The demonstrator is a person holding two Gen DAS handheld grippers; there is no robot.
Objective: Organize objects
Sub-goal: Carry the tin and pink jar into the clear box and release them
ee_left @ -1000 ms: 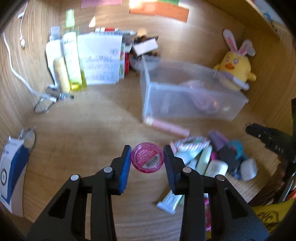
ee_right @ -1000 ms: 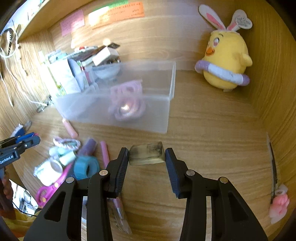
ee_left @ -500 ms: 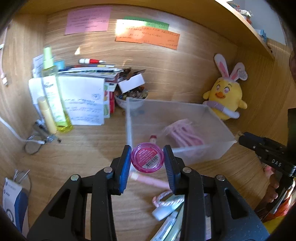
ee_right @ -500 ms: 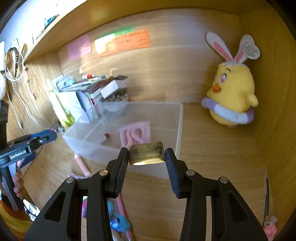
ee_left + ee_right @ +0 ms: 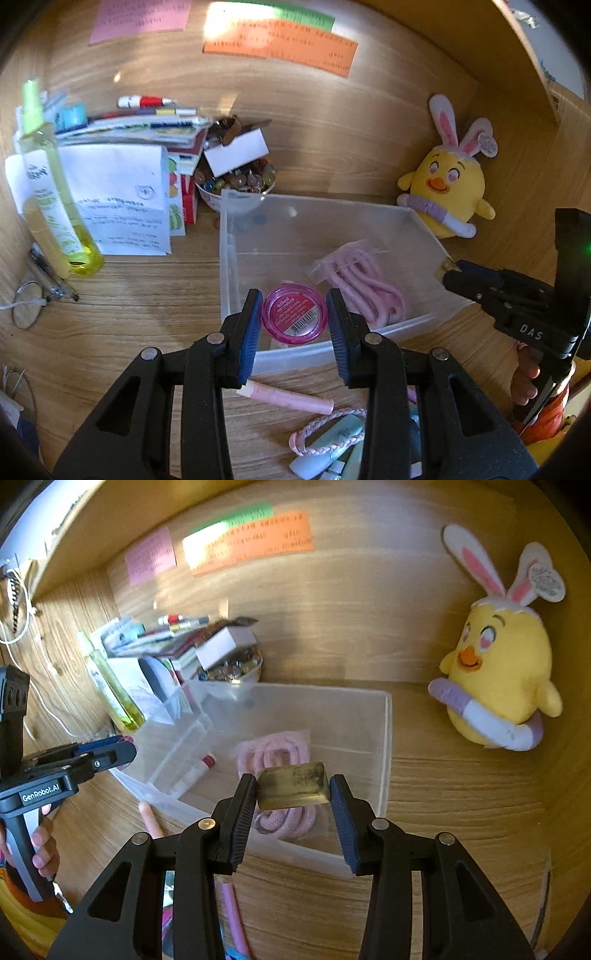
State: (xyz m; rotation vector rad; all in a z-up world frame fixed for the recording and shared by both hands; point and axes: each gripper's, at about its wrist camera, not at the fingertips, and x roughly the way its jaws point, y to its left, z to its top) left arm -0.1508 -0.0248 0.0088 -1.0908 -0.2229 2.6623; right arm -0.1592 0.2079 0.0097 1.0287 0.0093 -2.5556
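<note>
Left wrist view: the left gripper (image 5: 294,325) is clenched on a pink jar (image 5: 294,318), and a second ago that jar hung over the loose clutter in front of the clear bin (image 5: 236,266); now it sits above the bin's near wall. In the right wrist view the right gripper (image 5: 292,794) grasps a small olive block (image 5: 292,785), likewise carried from bare desk to above the bin, over the pink cord (image 5: 275,755) lying inside. Both seem ready to drop. Behind the bin stands the yellow chick toy (image 5: 498,686).
</note>
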